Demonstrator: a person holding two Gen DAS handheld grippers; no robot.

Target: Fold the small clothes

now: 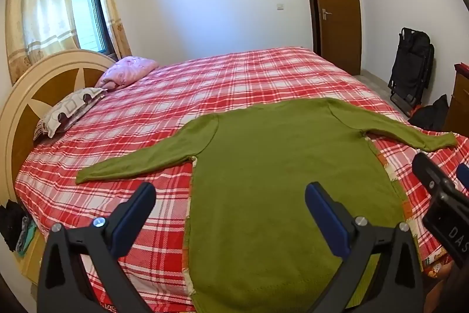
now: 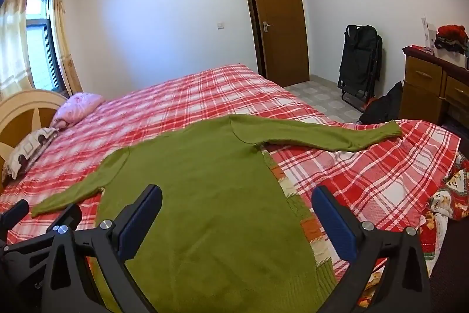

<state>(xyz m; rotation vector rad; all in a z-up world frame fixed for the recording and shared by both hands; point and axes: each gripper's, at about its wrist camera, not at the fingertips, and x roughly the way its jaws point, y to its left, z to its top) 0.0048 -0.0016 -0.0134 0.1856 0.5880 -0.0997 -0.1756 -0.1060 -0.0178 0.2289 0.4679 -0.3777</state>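
The left gripper [image 1: 230,197], black-framed with blue padded fingers, hung with its jaws spread wide and nothing between them, poised above the near left edge of the olive-green knitted long-sleeved sweater [image 1: 281,166]. The right gripper [image 2: 237,200], of the same build, likewise stood fully apart and empty over the sweater's near right side. Both tilted downward toward the hem, which suggested they were set to take hold of the garment's lower part, one at each side.

The sweater lay flat, apparently back upward, on the red-and-white plaid bedspread [image 1: 205,84], its body running away from the grippers and its two sleeves stretched out to either side. That spread-out layout looked deliberate: a smoothed garment folds cleanly. A patterned strip, orange and cream, showed along its right edge [image 2: 307,222]; whether that was its front or another cloth beneath could not be told.

Farther off, a brown-patterned pillow [image 1: 70,110] and a pink quilted bundle [image 1: 126,72] sat by the cream headboard [image 1: 26,113], well apart from the working area.
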